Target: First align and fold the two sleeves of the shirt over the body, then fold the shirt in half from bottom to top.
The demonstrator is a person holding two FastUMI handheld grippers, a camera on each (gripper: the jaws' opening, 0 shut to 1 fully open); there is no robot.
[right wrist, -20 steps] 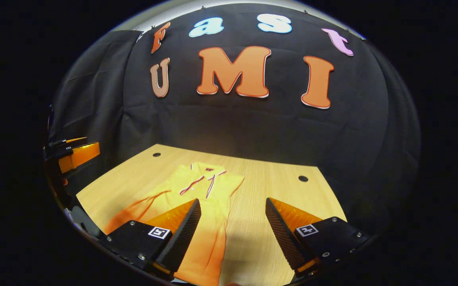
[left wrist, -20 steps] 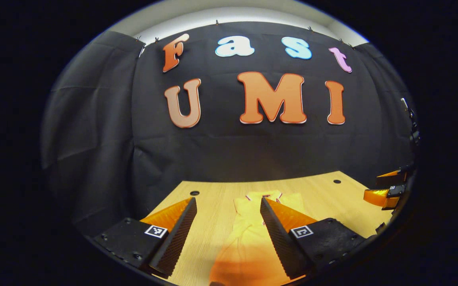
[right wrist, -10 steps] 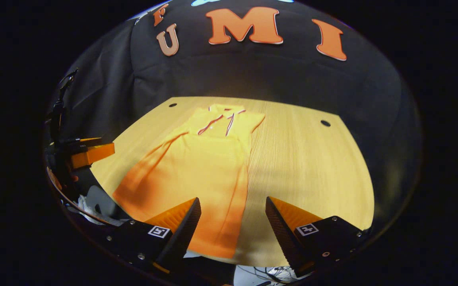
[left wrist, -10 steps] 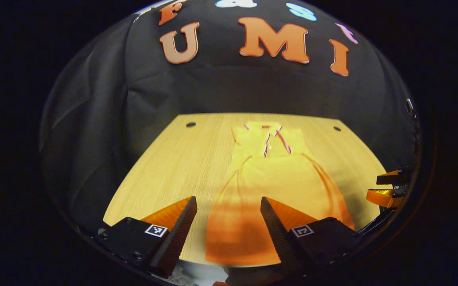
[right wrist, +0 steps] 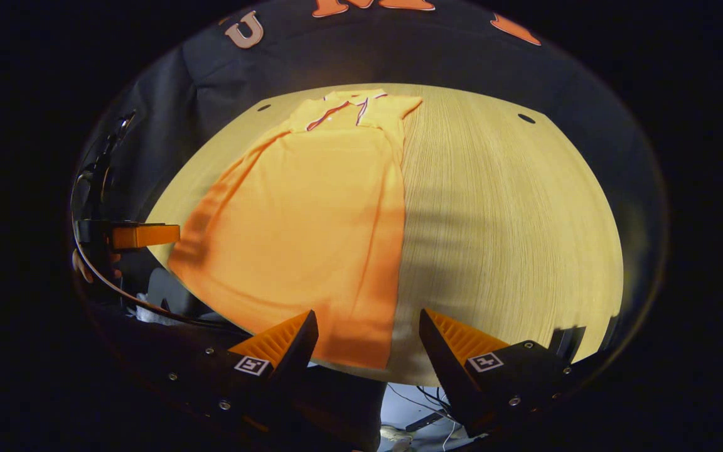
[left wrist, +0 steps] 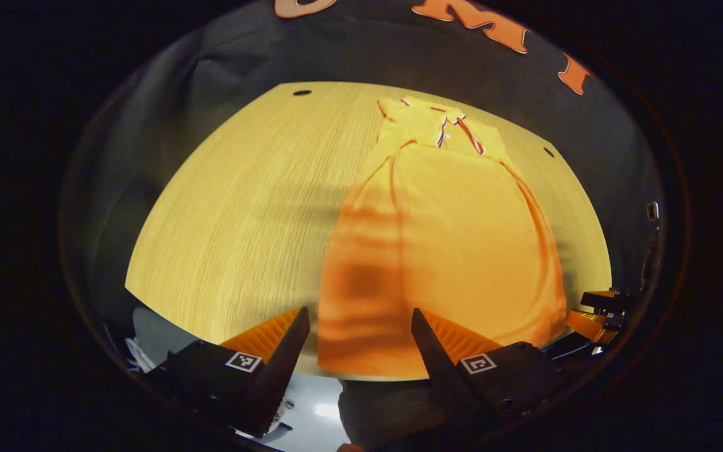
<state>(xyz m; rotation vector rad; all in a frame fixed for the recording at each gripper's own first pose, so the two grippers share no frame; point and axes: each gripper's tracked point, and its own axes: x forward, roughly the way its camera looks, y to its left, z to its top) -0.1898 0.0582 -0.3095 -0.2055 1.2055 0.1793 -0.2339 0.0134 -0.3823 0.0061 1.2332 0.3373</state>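
Since a second ago both views have tipped down and drawn back, so the near hem now shows. The left gripper [left wrist: 359,317] and right gripper [right wrist: 368,320] hover wide open and empty above the near table [left wrist: 242,207] edge. Beyond them the shirt [left wrist: 443,251] lies flat, sleeves folded in, collar farthest away.

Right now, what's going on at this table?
A person holds a two-finger claw in each hand above the near edge of a wooden table. An orange shirt lies flat, collar far, sleeves already folded over the body. The left claw and right claw are open above the hem; neither grips it.
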